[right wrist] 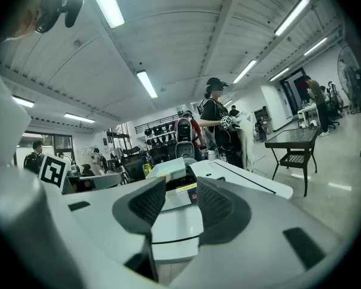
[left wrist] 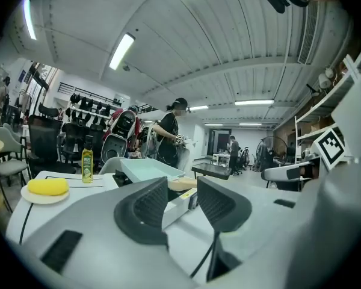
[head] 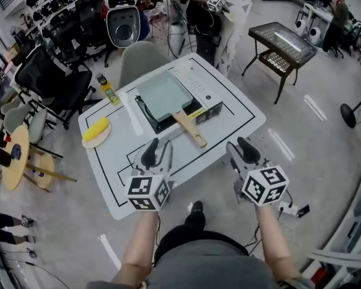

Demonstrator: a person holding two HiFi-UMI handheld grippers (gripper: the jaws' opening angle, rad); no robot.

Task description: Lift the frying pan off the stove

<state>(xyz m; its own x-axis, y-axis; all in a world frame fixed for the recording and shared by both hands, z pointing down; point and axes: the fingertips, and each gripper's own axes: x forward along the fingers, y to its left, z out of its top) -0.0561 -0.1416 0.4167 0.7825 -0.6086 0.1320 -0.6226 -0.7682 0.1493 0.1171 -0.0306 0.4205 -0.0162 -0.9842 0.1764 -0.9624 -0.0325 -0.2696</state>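
A square pale-green frying pan (head: 164, 94) with a wooden handle (head: 191, 129) sits on a black portable stove (head: 208, 111) in the middle of the white table (head: 234, 110). The handle points toward the table's near edge. My left gripper (head: 157, 152) hovers over the near part of the table, just left of the handle's end, open and empty. My right gripper (head: 244, 149) hangs beyond the table's near right edge, also open and empty. The left gripper view shows the pan (left wrist: 145, 170) and handle (left wrist: 183, 183) beyond the left gripper (left wrist: 182, 202). The right gripper (right wrist: 180, 200) faces the pan (right wrist: 168, 169).
A yellow object on a round plate (head: 96, 132) and an oil bottle (head: 108, 90) stand at the table's left. A grey chair (head: 141, 59) is behind the table, and office chairs (head: 51, 80) crowd the left. A black side table (head: 283, 44) stands at right, and a person (head: 195, 5) stands beyond.
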